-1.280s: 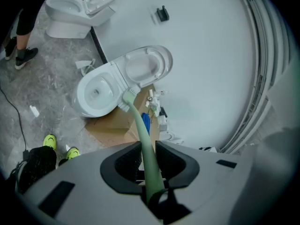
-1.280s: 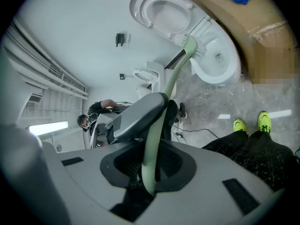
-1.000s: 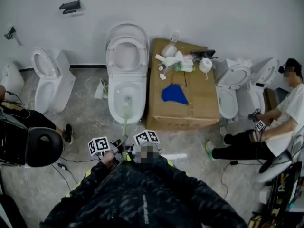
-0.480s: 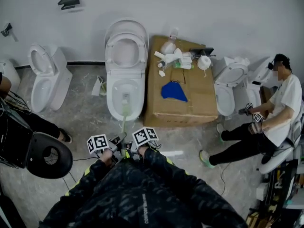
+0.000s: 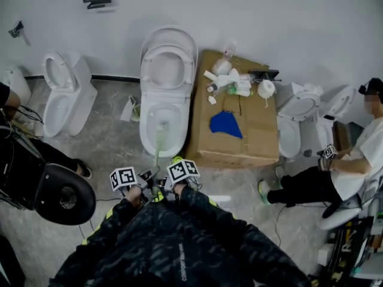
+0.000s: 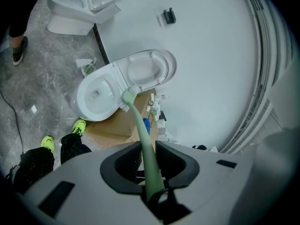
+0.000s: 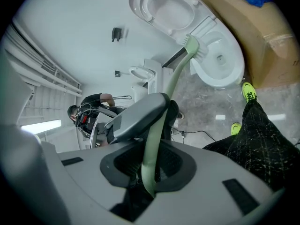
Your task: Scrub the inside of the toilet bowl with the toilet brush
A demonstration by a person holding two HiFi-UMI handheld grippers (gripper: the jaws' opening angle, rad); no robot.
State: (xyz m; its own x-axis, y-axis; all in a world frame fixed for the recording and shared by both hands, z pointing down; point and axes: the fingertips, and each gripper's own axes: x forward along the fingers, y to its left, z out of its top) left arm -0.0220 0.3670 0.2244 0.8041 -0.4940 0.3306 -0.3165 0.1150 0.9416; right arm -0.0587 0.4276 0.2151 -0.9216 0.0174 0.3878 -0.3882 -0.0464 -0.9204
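A white toilet [image 5: 143, 137] stands in the middle of the head view with its lid up. The pale green toilet brush [image 5: 158, 143] reaches from my hands to the bowl, and its bristle head sits inside the bowl near the middle. My left gripper [image 5: 143, 182] and right gripper [image 5: 167, 182] are side by side at the near end of the handle, both shut on it. In the left gripper view the handle [image 6: 149, 161] runs between the jaws of the left gripper [image 6: 147, 151] toward the bowl [image 6: 96, 95]. The right gripper [image 7: 149, 165] clamps the handle [image 7: 152, 144] below the left gripper's body.
A cardboard box [image 5: 251, 137] stands right of the toilet, with bottles, a paper roll and a blue cloth [image 5: 225, 124] on it. Other toilets stand at left [image 5: 63, 97] and right [image 5: 296, 115]. A person [image 5: 350, 172] sits at right. A black round seat [image 5: 63, 193] is near left.
The head view has swung a little to the left. Both grippers stay shut on the brush handle, and the brush head stays in the bowl. The seated person has shifted.
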